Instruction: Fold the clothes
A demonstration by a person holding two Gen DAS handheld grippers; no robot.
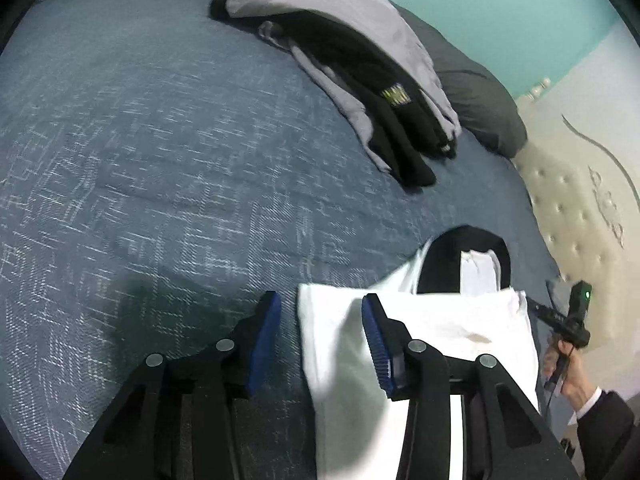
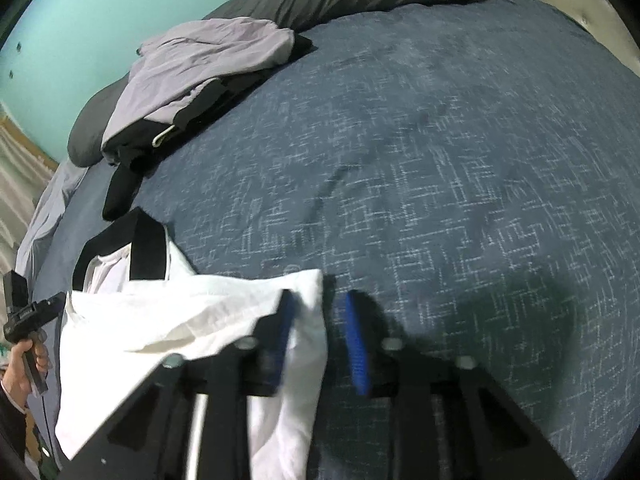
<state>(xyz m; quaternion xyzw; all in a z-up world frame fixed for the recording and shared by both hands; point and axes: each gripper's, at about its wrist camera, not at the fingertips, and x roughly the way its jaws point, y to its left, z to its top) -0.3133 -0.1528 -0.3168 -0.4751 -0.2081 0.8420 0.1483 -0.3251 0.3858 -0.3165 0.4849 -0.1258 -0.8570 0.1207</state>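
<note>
A white T-shirt with a black collar [image 1: 440, 328] lies partly folded on the blue bedspread, also in the right wrist view [image 2: 168, 320]. My left gripper [image 1: 320, 332] is open, its jaws astride the shirt's left edge, holding nothing. My right gripper [image 2: 320, 336] is open, its jaws astride the shirt's right edge, holding nothing. Each gripper shows in the other's view, held in a hand: the right one [image 1: 572, 320], the left one [image 2: 28, 320].
A pile of grey and black clothes [image 1: 360, 64] lies at the far side of the bed, also in the right wrist view [image 2: 192, 80]. Dark pillows [image 1: 476, 96] sit behind it. A tufted cream headboard [image 1: 576, 208] stands at the right. The bedspread [image 2: 460, 160] stretches wide.
</note>
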